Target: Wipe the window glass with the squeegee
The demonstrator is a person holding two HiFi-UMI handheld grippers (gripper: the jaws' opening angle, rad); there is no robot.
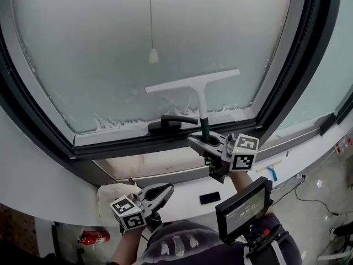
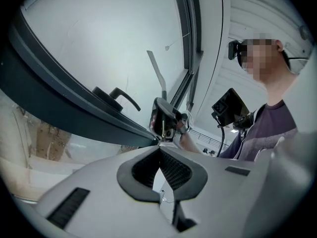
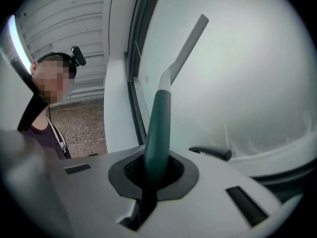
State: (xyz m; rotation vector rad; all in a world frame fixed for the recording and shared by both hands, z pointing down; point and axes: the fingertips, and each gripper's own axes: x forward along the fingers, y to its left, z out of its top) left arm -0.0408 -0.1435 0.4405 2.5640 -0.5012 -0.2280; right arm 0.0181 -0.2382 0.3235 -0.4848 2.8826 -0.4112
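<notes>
The squeegee has a white blade [image 1: 193,80] and a dark green handle [image 1: 204,128]. Its blade lies against the lower part of the window glass [image 1: 110,48], tilted up to the right. My right gripper [image 1: 212,145] is shut on the green handle [image 3: 157,133], just above the window frame. In the right gripper view the blade [image 3: 190,38] points up along the glass. My left gripper [image 1: 160,192] hangs lower, over the sill, shut on nothing. Its jaws meet in the left gripper view [image 2: 159,150], which looks up at the right gripper [image 2: 166,118]. Soap foam lines the glass's lower edge [image 1: 118,121].
A black window handle [image 1: 171,123] sits on the frame just left of the squeegee handle. A blind cord's pull [image 1: 153,56] hangs before the glass. The sill holds a dark phone [image 1: 209,197], a blue-and-yellow squeegee [image 1: 270,170] and a pale cloth [image 1: 113,195]. A small screen [image 1: 245,206] is strapped to the person's chest.
</notes>
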